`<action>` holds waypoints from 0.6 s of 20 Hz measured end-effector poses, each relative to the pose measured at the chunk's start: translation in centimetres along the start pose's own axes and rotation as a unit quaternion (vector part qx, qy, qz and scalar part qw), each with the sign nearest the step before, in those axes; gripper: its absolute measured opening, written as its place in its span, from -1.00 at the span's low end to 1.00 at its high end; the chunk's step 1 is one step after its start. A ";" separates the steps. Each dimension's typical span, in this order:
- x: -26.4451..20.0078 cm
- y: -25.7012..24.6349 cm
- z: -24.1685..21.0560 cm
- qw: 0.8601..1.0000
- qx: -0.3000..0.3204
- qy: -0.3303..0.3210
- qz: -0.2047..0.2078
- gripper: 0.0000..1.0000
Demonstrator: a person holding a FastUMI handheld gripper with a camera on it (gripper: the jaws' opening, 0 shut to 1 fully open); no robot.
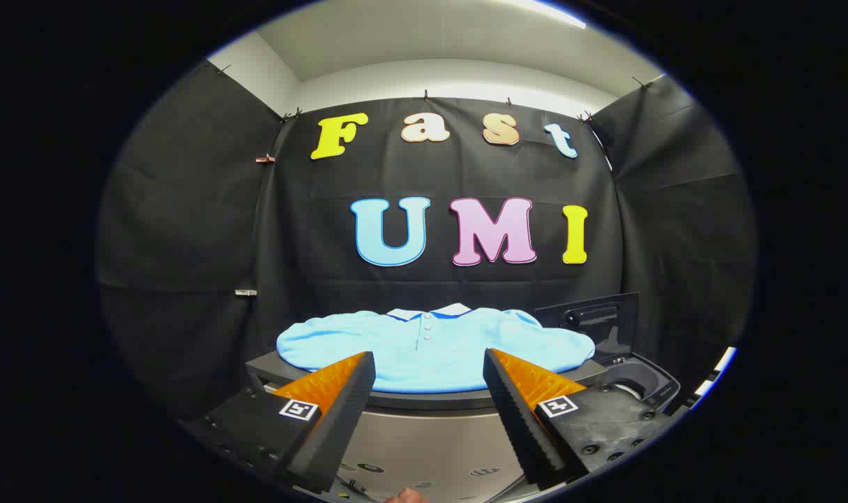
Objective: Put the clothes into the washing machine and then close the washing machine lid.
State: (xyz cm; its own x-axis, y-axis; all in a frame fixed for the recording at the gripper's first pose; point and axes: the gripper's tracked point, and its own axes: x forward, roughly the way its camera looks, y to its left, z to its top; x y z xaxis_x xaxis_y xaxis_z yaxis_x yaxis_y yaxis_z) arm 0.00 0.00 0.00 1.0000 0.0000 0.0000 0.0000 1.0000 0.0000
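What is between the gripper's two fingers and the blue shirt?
Nothing. In the gripper view, the open gripper has bare space ahead up to the blue shirt, which lies flat on the dark table, beside the washing machine.

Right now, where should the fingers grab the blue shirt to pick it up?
Probably the near hem of the light blue polo shirt, coming straight in from the front. It lies flat, collar toward the wall, on a raised dark surface, so its front edge sits just beyond the open gripper fingers. Flat cloth needs pinching up. The washing machine, lid raised, waits beside it.
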 end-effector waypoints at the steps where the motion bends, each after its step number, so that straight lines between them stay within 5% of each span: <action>1: 0.0 -0.1 -0.1 1.000 -0.002 0.000 -0.001 0.96; 12: 0.1 -0.2 -0.4 1.000 -0.002 0.006 -0.008 0.96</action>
State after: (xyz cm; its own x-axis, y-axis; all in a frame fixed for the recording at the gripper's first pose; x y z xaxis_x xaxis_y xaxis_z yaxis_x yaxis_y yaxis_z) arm 0.09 -0.16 -0.37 0.9998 -0.0151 -0.0116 0.0151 0.9999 -0.0044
